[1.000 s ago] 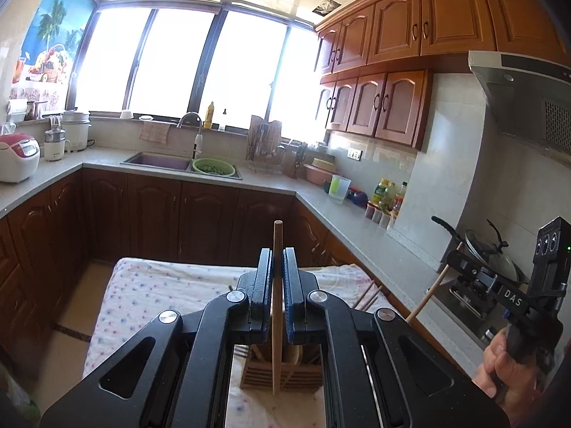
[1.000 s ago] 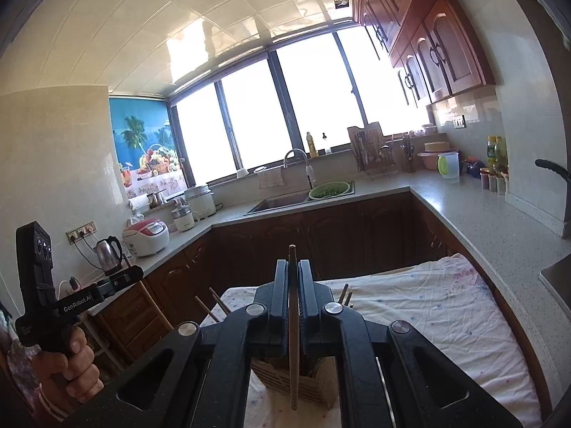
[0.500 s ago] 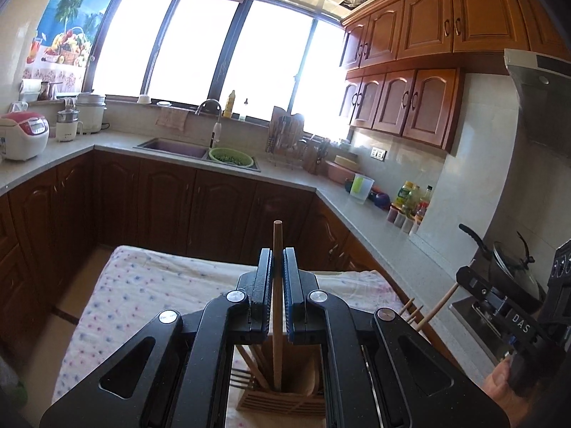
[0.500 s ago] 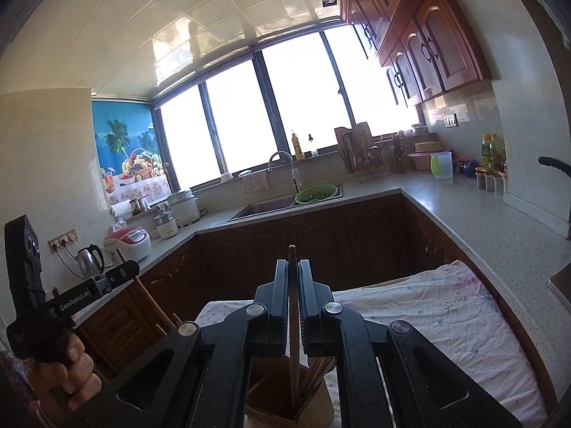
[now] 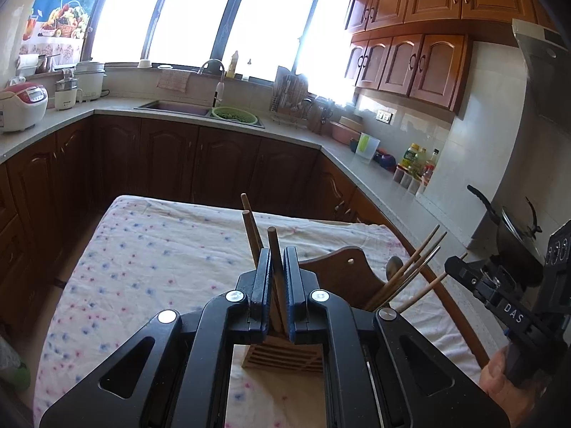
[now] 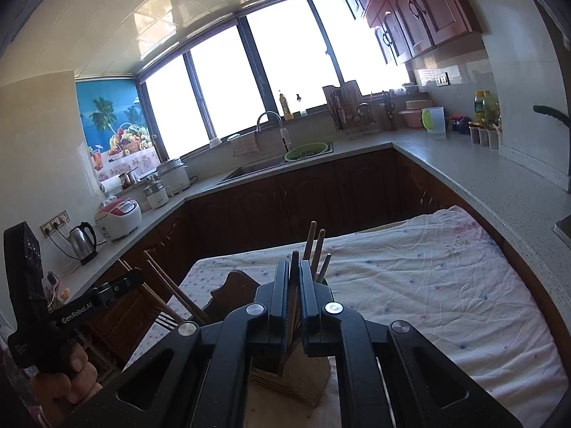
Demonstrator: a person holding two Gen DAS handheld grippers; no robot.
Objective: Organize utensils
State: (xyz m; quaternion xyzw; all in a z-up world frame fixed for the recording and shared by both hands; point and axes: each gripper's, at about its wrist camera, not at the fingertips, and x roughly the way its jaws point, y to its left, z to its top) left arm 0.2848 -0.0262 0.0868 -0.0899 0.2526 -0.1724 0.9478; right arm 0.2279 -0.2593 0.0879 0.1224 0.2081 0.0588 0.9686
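Note:
My left gripper (image 5: 277, 254) is shut on a wooden chopstick (image 5: 273, 240) that stands upright, its lower end down in the slatted wooden utensil holder (image 5: 282, 355) on the table. Two more chopsticks (image 5: 249, 228) stand just behind it. Several chopsticks (image 5: 410, 271) and a spoon (image 5: 393, 263) lean out of the holder's right side. In the right wrist view my right gripper (image 6: 293, 264) is shut on another chopstick (image 6: 294, 285) over the same holder (image 6: 303, 374). A fork (image 6: 164, 319) shows at the holder's left. Each gripper appears at the other view's edge, in a hand.
The holder stands on a table under a flowered cloth (image 5: 160, 249), ringed by dark wood cabinets and a grey counter (image 6: 481, 178). A sink with a green colander (image 5: 233, 114) lies behind, a rice cooker (image 5: 21, 107) at left, a pan (image 5: 517, 235) on the stove at right.
Both grippers have sunk toward the holder with their chopsticks. The holder now fills more of each view, and the chopsticks' lower ends reach into it.

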